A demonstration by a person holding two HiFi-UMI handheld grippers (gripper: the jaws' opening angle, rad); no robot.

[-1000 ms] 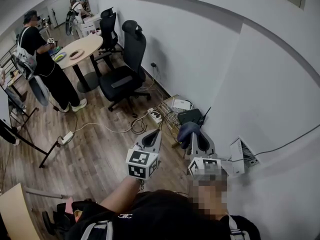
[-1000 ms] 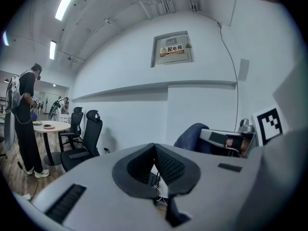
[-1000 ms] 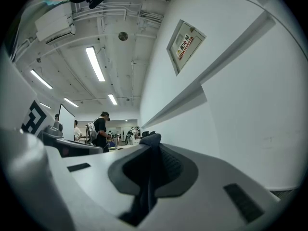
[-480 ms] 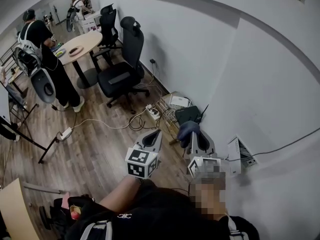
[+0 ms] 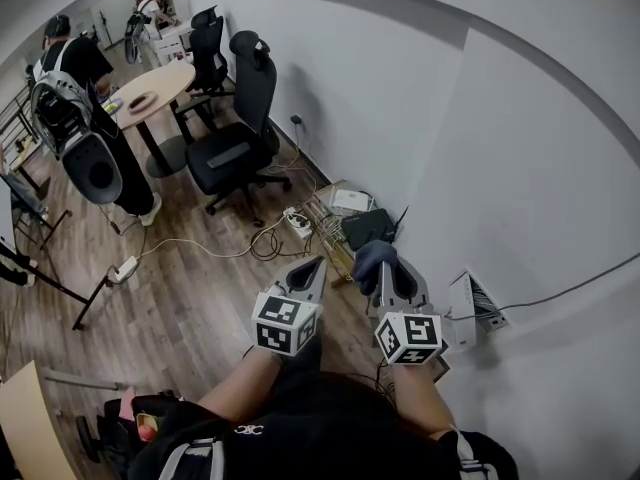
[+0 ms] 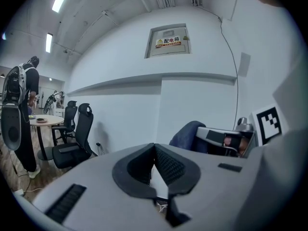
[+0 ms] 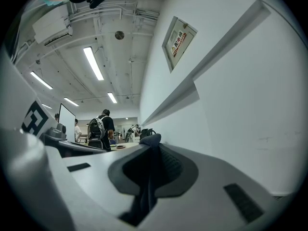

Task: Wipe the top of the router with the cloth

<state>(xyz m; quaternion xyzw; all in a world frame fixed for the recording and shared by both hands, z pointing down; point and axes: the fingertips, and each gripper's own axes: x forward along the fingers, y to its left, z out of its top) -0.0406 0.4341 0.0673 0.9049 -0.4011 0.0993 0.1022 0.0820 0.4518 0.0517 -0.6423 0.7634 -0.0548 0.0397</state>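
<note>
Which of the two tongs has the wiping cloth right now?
The right tongs: a dark blue cloth is pinched between its jaws and bunches out past the tips. The left tongs are shut with nothing between them.

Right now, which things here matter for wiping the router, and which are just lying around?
For the job:
- cloth, clamped in the right gripper
- black router on the floor by the wall

Lying about:
- office chairs
- round table
- power strip
- loose cables
</note>
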